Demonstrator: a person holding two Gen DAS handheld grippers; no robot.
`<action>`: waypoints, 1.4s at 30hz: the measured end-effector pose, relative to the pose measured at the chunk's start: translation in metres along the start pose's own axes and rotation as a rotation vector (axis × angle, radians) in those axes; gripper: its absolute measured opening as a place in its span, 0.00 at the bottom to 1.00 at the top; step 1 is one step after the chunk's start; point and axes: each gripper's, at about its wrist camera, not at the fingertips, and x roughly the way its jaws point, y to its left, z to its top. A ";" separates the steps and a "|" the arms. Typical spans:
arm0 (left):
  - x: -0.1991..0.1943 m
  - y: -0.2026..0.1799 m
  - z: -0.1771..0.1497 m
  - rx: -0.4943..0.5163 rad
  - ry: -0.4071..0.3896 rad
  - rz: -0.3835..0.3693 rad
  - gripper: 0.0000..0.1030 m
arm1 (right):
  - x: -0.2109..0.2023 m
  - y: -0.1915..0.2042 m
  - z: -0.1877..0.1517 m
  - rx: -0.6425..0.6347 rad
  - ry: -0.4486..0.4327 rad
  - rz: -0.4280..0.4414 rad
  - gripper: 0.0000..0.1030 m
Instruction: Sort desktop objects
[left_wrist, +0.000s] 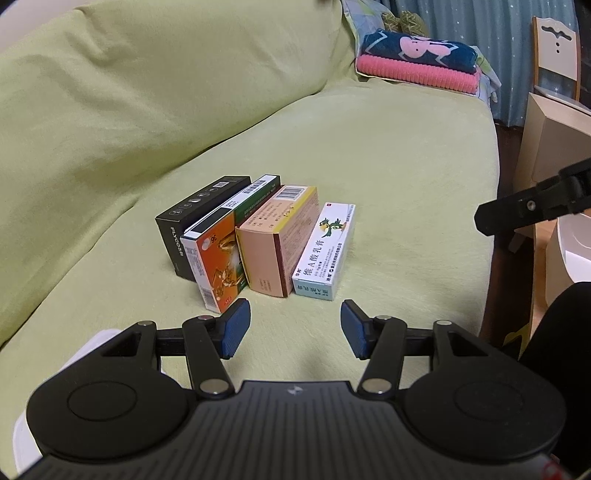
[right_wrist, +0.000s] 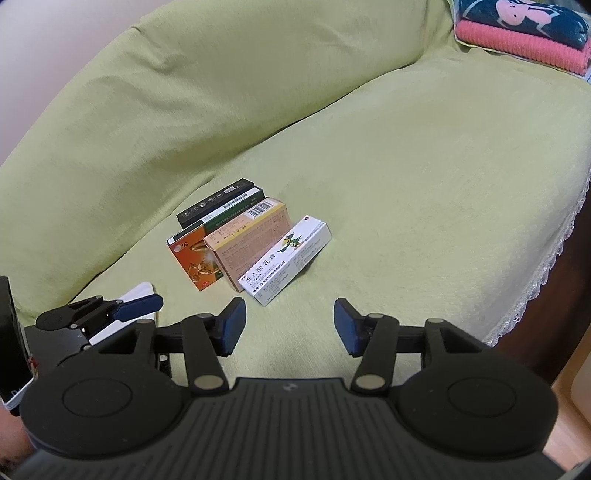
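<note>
We have four small cardboard boxes in a tight row on the green sofa seat (left_wrist: 388, 155), side by side and touching, just ahead of both grippers. Going left to right: the black box (left_wrist: 199, 216) stands farthest back and tallest; the orange box (left_wrist: 218, 254) leans against it; the pink box (left_wrist: 277, 240) sits next; the white box (left_wrist: 327, 247) with the parrot print lies lowest, at the right end. We judge all four to be light, stiff at the edges but easy to crush on the broad faces, with smooth printed card that could slip between rubber pads. The best hold looks to be across the narrow width near the middle of a box, taking the white one first, since its right side is free; the inner ones have no gap for a finger until a neighbour is moved. The soft seat may let a box tip when nudged. All boxes appear closed, and we cannot tell what is inside. The left gripper (left_wrist: 295, 328) has its fingers apart and empty, low before the row; the right gripper (right_wrist: 290, 325) likewise has its fingers spread, holding nothing.
</note>
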 end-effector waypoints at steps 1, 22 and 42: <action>0.003 0.001 0.001 0.005 0.001 0.000 0.57 | 0.002 -0.001 0.000 0.002 0.001 0.001 0.51; 0.064 0.011 0.028 0.095 -0.040 -0.006 0.85 | 0.041 -0.018 0.011 0.061 0.010 0.005 0.70; 0.094 0.011 0.038 0.183 -0.024 -0.037 0.73 | 0.052 -0.029 0.010 0.085 0.019 -0.004 0.71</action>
